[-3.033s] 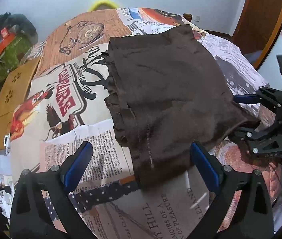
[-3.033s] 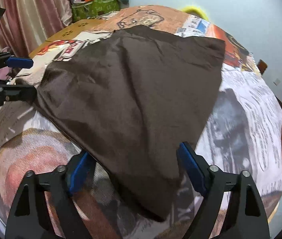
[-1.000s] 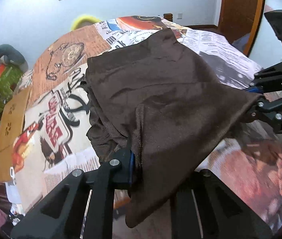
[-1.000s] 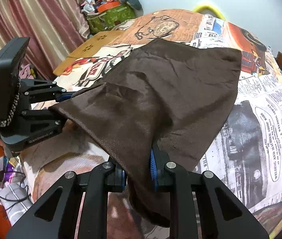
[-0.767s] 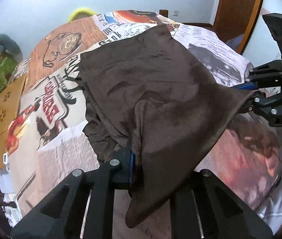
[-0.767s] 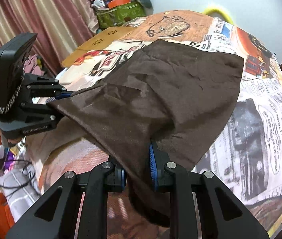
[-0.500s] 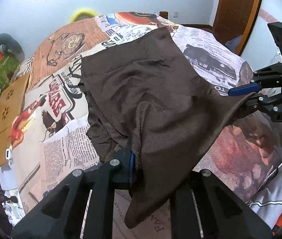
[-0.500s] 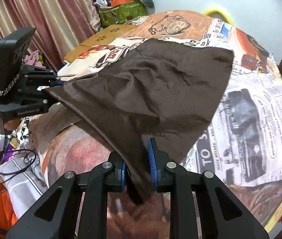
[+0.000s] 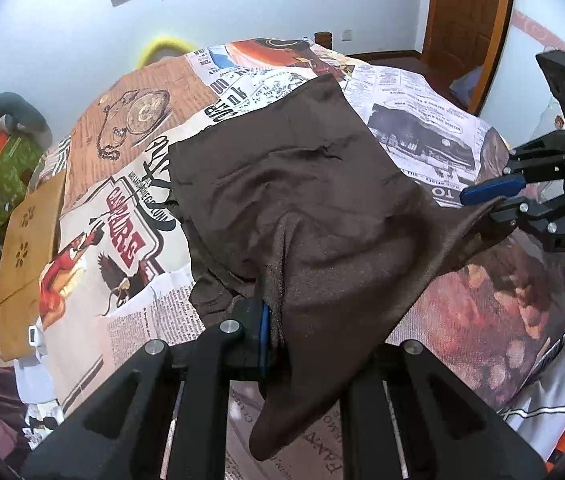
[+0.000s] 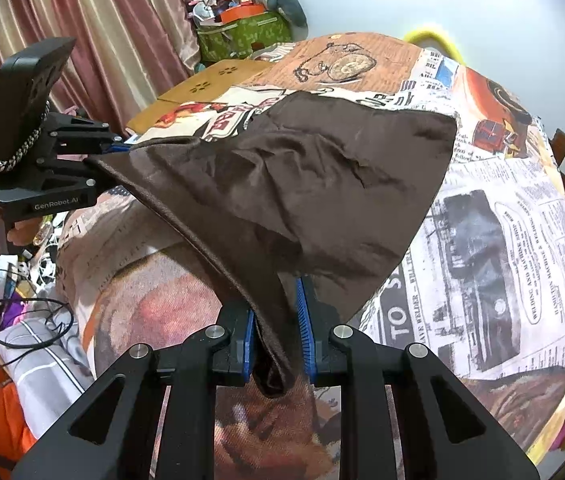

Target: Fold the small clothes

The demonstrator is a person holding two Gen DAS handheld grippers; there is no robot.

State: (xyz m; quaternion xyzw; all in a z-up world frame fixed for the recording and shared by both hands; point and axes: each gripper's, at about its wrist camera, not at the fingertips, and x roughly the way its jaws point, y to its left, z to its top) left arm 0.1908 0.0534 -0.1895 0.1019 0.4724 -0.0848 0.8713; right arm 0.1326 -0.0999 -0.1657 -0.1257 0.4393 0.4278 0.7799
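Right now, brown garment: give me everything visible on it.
The brown garment is dark, matte, soft cloth, creased, with bunched layers at one side. Its far part lies on the newspaper-print bedspread; its near edge is lifted and stretched between the left gripper and right gripper, each shut on a corner. A loose flap hangs below the left one.

Lighting: bright, even, diffuse indoor; source not visible. Soft shadow under lifted brown cloth (image 10: 302, 184), just ahead of right gripper (image 10: 278, 328). Faint sheen on cloth folds, no hard glare. Fisheye: strong barrel distortion, black vignette at corners, both views. Focus sharp centre; gripper frames nearest lens slightly soft.
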